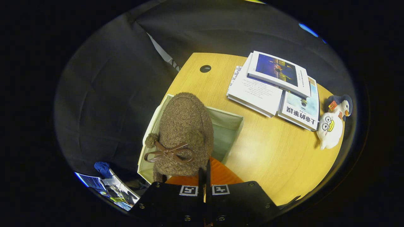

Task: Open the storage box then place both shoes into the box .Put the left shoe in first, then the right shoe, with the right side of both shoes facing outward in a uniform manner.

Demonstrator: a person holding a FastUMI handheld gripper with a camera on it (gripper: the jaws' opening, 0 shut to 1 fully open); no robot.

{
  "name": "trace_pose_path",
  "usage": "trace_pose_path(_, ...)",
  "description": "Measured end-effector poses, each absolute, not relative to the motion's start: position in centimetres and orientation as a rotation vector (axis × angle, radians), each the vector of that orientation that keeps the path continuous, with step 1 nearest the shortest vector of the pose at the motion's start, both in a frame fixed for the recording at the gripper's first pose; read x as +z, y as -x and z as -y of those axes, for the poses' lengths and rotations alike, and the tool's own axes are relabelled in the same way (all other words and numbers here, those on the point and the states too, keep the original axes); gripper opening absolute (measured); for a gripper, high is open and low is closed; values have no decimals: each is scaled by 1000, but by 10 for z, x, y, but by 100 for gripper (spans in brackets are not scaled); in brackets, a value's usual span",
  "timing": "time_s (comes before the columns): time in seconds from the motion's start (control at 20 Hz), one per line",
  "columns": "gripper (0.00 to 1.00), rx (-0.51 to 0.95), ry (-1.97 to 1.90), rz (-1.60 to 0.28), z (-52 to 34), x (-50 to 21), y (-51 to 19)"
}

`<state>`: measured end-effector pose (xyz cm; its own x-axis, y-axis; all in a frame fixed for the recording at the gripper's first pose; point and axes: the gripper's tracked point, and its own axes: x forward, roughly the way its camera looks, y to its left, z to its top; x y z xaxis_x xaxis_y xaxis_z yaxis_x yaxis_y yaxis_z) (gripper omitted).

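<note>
1. Here the brown fuzzy shoe (184, 132) hangs just ahead of the tongs (204, 176), over the open storage box (228, 130).
2. Its long axis runs straight away from the tongs, toward 12 o'clock, with the rounded end farthest off and the opening nearest the fingers.
3. A brown bow (169, 153) and a small pompom (151, 140) sit on the near part of the shoe, at about 10 o'clock from the tongs.
4. The tongs are nearly closed, the two fingers almost together, and they appear to pinch the shoe's near rim; an orange lining (217, 175) shows there.
5. The box stands at the near-left edge of the wooden counter (277, 157), its pale inner wall visible at 1 o'clock from the tongs.
6. Well beyond, at about 2 o'clock, lie stacked books (273, 91).
7. A white plush duck (331, 126) lies just beside the books on the counter, farther toward 3 o'clock.
</note>
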<state>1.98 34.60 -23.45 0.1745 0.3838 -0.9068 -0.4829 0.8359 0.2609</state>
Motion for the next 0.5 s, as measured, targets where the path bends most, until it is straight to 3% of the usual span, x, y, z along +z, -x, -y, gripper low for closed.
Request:
trace_pose_path(0.25,89,634,30,-1152,-333,-212,-22)
trace_pose_path(0.5,90,584,-45,-955,-285,-167,-31)
